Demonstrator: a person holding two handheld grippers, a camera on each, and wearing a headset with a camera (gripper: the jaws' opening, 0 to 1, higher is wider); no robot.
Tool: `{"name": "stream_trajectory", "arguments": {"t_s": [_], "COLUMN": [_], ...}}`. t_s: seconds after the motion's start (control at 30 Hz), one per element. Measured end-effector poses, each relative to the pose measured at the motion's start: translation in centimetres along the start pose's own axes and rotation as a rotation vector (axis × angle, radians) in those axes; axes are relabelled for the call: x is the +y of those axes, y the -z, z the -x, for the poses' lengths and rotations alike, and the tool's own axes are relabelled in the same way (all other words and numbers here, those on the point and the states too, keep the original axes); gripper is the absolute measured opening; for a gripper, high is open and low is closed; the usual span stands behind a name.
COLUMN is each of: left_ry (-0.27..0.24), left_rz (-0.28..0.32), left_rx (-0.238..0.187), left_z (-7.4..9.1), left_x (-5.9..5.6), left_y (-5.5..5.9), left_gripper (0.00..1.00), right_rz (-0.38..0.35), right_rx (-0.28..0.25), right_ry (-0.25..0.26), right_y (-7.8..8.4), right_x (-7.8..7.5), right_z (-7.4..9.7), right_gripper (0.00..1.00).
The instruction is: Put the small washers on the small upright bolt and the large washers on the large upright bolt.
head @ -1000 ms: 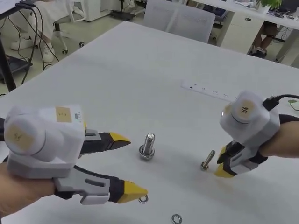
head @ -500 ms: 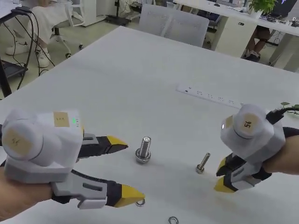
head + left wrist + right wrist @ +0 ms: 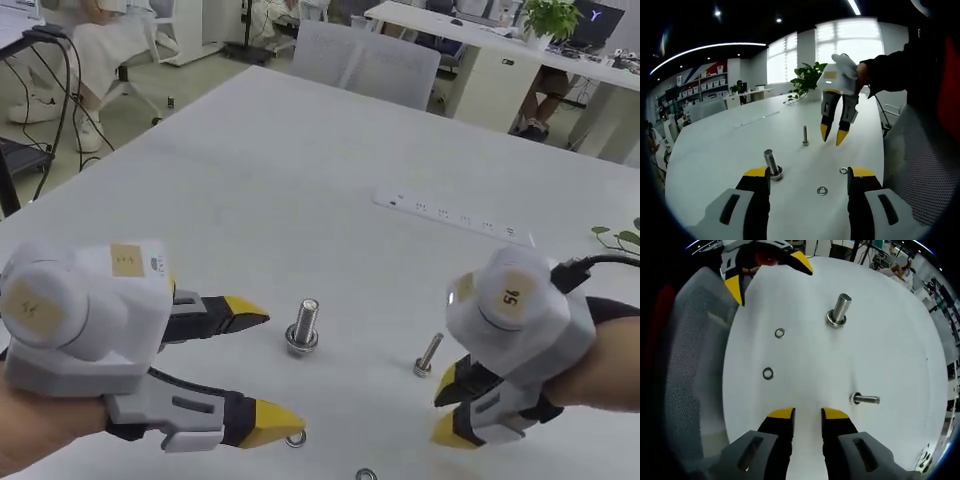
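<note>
The large bolt [image 3: 303,325] stands upright mid-table with a metal ring at its foot; in the left gripper view it [image 3: 771,162] rises just past my left jaw. The thin small bolt [image 3: 428,355] stands to its right. Two loose washers [image 3: 295,439] [image 3: 366,474] lie near the table's front edge. My left gripper [image 3: 260,365] is wide open, one tip beside the large bolt, the other over the nearer washer. My right gripper [image 3: 445,408] hangs just short of the small bolt [image 3: 865,399], jaws a little apart and holding nothing.
A white power strip [image 3: 455,213] lies across the table behind the bolts. Grey chairs [image 3: 365,62] stand at the far edge, and desks with seated people lie beyond. A plant's leaves [image 3: 622,238] reach in at the right edge.
The headset camera has tilted, shifting the whole picture. My right gripper has slid toward the near edge and slightly left, relative to the small bolt. The left gripper stays by the large bolt.
</note>
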State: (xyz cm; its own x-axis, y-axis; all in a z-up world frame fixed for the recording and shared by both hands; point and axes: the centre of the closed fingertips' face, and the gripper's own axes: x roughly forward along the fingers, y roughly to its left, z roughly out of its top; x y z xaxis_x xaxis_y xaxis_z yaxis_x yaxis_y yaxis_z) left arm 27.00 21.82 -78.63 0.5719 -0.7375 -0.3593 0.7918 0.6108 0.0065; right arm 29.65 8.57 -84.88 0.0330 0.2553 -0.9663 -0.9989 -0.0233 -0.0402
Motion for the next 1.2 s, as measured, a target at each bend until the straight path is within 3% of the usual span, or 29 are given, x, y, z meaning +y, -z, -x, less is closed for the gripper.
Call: {"name": "stream_trajectory", "arguments": {"t_s": [0.27,0.9,1.2], "left_ry": [-0.005,0.04,0.061], "left_rz": [-0.006,-0.004,0.007], "left_rx": [0.003,0.013,0.01], "left_z": [0.2,0.4,0.5], "left_x": [0.0,-1.4,-1.9], "left_y": [0.0,0.3,0.5], "left_gripper": [0.62,0.65,0.68], "right_rz": [0.046,0.124,0.147], "right_rx": [-0.014,-0.012,0.019], "right_ry": [-0.027,-0.085,-0.101], "right_y": [-1.7,-4.2,-4.0], "right_x": [1.7,5.0,5.9], "right_z": [-0.4,-2.0,-3.1], "right_gripper": [0.23,0.23,0.23]}}
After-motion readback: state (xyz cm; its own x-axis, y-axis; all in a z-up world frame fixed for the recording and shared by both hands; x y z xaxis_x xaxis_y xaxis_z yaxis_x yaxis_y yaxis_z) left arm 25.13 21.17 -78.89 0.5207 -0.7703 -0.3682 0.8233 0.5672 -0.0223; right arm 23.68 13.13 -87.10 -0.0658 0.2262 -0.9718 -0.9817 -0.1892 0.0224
